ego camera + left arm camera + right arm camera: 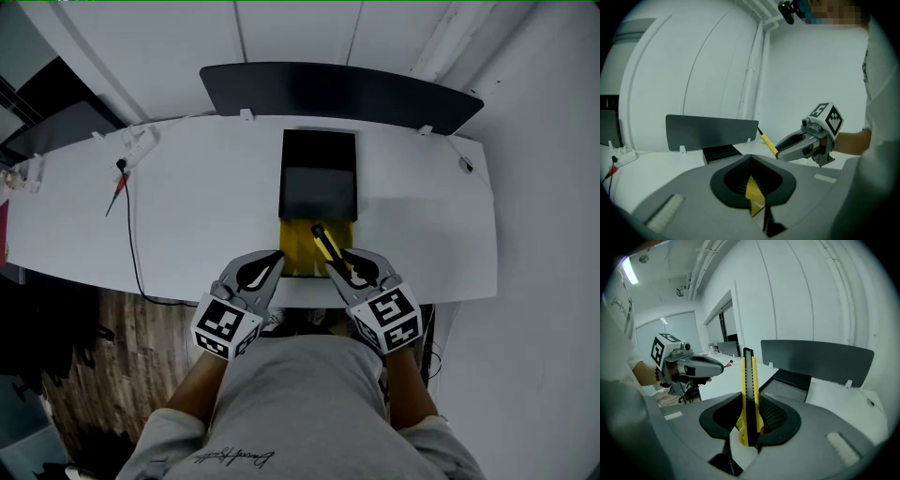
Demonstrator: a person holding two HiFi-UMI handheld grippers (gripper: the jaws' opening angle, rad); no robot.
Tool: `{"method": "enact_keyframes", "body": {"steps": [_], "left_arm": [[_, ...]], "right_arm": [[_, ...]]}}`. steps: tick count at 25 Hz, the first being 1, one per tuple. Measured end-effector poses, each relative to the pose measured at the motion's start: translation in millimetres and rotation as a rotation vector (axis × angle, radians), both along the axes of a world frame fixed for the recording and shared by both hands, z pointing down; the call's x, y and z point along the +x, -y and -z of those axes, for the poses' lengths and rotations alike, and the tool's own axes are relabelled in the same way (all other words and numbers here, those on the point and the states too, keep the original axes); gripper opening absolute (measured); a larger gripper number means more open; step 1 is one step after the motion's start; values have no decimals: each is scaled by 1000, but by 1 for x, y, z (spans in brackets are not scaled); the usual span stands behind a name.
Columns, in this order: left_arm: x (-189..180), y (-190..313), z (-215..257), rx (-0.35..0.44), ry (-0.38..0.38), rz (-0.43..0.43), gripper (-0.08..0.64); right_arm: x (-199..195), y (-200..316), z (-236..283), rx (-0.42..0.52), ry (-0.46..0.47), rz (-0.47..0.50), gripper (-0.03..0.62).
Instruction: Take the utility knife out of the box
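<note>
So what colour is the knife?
The knife is yellow with a black centre strip, best in the right gripper view.

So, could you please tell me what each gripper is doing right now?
Left gripper: closed on an edge of the yellow box.
Right gripper: closed on the utility knife.

The utility knife (749, 394) is long and thin, yellow with a black strip. My right fingers (772, 416) pinch it, tip up, over the box (319, 187). The box is black, with a yellow part slid out toward me. It lies flat on the white counter (187, 206). My left fingers (736, 180) pinch its yellow edge.
</note>
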State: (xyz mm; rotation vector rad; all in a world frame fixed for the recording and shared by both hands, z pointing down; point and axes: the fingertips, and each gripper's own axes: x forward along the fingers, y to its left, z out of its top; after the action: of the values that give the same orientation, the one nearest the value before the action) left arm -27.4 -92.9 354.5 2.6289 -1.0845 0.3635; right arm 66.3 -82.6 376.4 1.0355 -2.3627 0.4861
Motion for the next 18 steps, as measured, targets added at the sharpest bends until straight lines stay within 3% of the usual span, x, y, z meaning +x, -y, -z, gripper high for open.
{"method": "enact_keyframes", "body": {"steps": [18], "left_arm": [[0,6,12,23,-15,-7,2]], "right_arm": [[-1,0,5,6,8,-17,133]]}}
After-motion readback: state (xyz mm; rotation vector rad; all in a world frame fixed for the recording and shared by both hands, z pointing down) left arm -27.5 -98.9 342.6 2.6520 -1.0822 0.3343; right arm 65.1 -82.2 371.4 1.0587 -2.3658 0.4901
